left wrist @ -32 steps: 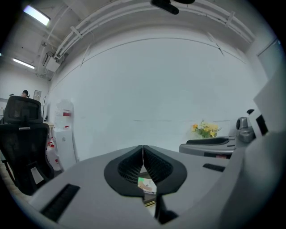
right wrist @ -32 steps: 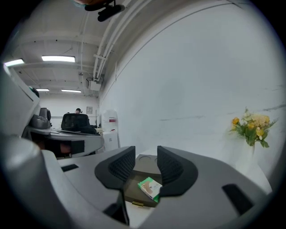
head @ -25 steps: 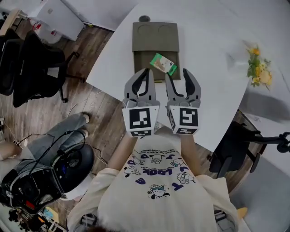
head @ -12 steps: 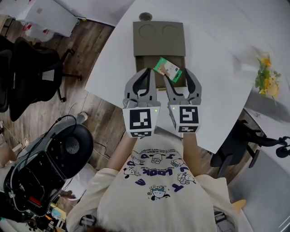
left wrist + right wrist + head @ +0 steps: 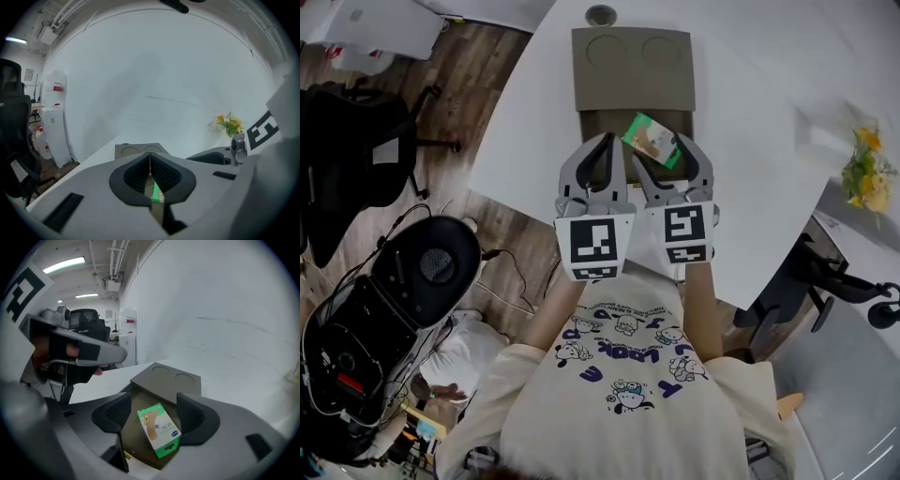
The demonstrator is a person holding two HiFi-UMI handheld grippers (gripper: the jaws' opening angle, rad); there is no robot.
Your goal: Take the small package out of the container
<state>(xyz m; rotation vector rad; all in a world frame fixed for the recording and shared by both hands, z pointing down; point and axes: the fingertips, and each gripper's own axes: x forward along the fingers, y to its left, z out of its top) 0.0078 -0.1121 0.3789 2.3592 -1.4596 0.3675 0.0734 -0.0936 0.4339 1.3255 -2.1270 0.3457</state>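
The small package (image 5: 158, 430) lies tilted in the open tray of the brown container (image 5: 633, 66), close to the near edge of the white surface (image 5: 750, 112). The right claw (image 5: 153, 400), its jaws just opened wide, frames the package between them without touching it. The package's long axis runs slantwise, roughly along the claw's reach, so the jaws face its narrow width. The left claw (image 5: 150, 157), closed on nothing, hangs just left of the package, the worse placed of the two.
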